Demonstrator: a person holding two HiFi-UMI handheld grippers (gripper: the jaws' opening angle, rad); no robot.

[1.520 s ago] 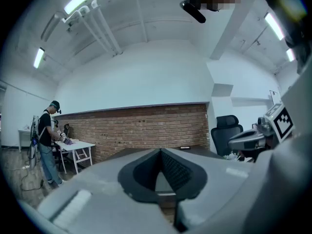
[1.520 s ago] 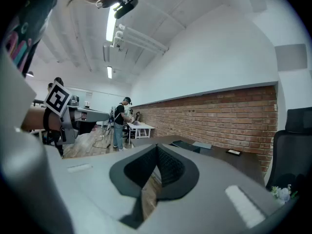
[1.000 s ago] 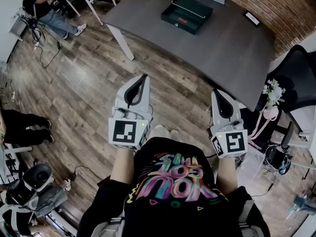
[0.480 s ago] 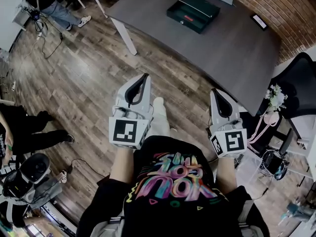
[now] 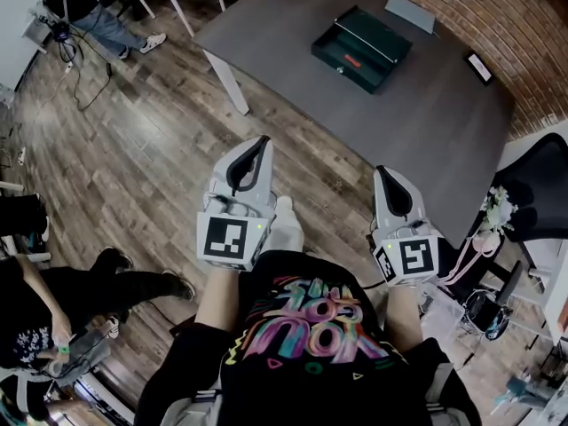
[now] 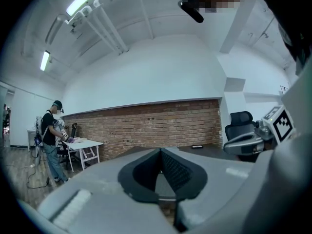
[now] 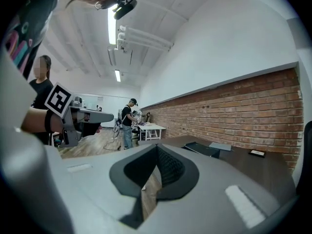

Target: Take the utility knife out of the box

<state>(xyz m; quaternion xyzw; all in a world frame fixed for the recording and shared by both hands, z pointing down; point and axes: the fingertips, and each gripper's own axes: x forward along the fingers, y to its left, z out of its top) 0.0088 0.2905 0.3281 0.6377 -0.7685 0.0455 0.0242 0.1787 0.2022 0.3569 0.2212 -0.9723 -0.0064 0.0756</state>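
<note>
Utility knife (image 5: 352, 59), probably the small red thing, though it is too small to be sure, lies inside the open green box (image 5: 382, 39) on the desk (image 5: 426, 122), well ahead of both tongs. Left tongs (image 5: 256, 146) and right tongs (image 5: 386, 177) are closed on nothing. The right looks slightly nearer.

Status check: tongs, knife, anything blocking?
Left tongs shut, empty; right tongs shut, empty. Small red utility knife lying in open dark green box on dark grey table, untouched. Nothing seen between tongs and box.
</note>
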